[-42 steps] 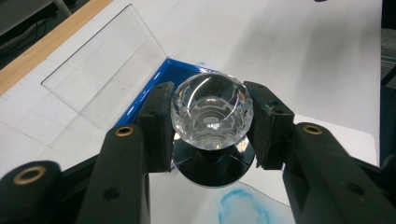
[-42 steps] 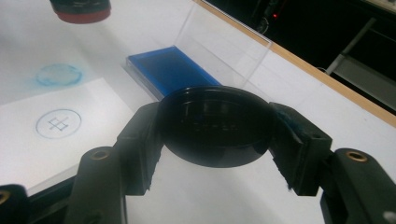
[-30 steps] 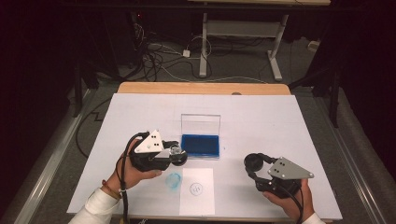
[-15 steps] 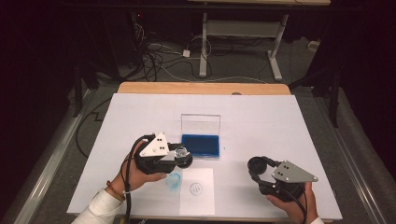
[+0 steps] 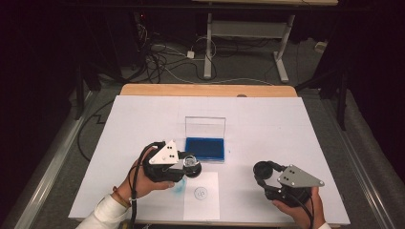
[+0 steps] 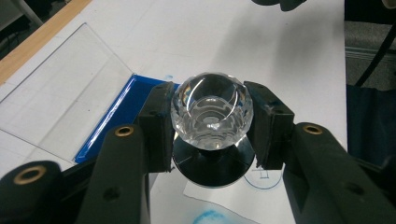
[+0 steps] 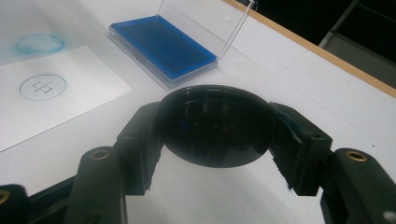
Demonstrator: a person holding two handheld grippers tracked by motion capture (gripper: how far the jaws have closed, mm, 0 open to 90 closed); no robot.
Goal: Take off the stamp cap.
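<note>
Item: stamp [image 6: 212, 116], crystal knob, clamped in my left gripper [image 5: 190, 166], lower centre of the high view, above the paper [image 5: 201, 202]. Item: black cap [image 7: 215, 125], gripped by my right gripper [image 5: 263, 171], lower right. Ink pad [image 5: 205, 148], lid open, centre.

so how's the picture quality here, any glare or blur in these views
High view: the white table cover is brightly lit against a dark room, detail soft. Left gripper view: the clear stamp knob shows bright reflections, the near tongs blurred. Right gripper view: the glossy black cap mirrors faint highlights, and the ink pad looks sharp.
</note>
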